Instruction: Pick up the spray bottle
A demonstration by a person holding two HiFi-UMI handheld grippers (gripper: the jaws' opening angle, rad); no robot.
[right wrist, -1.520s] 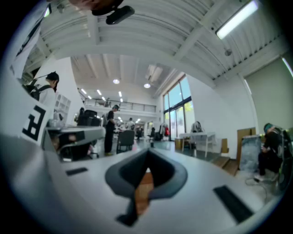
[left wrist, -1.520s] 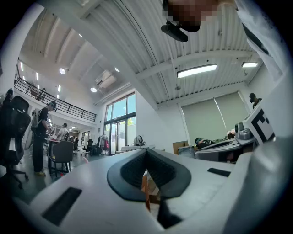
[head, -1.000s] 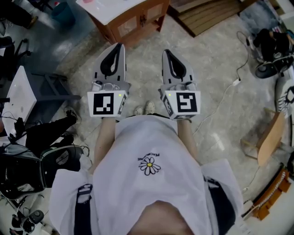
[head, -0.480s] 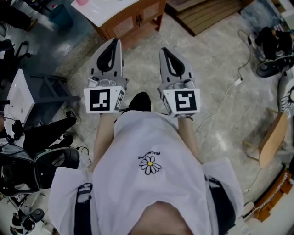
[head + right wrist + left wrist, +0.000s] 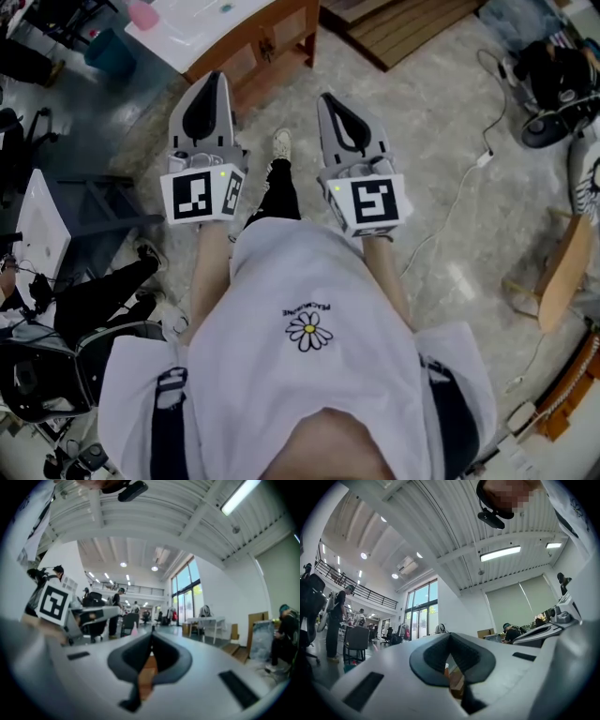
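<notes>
No spray bottle can be told for sure. A small pink thing (image 5: pixel 142 14) stands on the white-topped wooden table (image 5: pixel 246 28) at the top left of the head view; it shows as a pink cone (image 5: pixel 134 629) in the right gripper view. My left gripper (image 5: pixel 214 77) and right gripper (image 5: pixel 325 97) are held side by side above the stone floor, pointing toward that table. Both are shut and hold nothing. In the gripper views, the left gripper (image 5: pixel 450 634) and right gripper (image 5: pixel 152 632) have their tips meeting, with a hall beyond.
A teal bin (image 5: pixel 101 47) sits left of the table. A grey desk (image 5: pixel 37 202) and seated person's legs (image 5: pixel 94 281) are on the left. A wooden pallet (image 5: pixel 403 23) lies ahead right, and a white cable (image 5: pixel 459 197) and a wooden stool (image 5: pixel 562 272) are on the right.
The person has stepped forward, one foot now ahead between the grippers. The table has drawn nearer and more of its top shows. Both grippers were carried along, still shut.
</notes>
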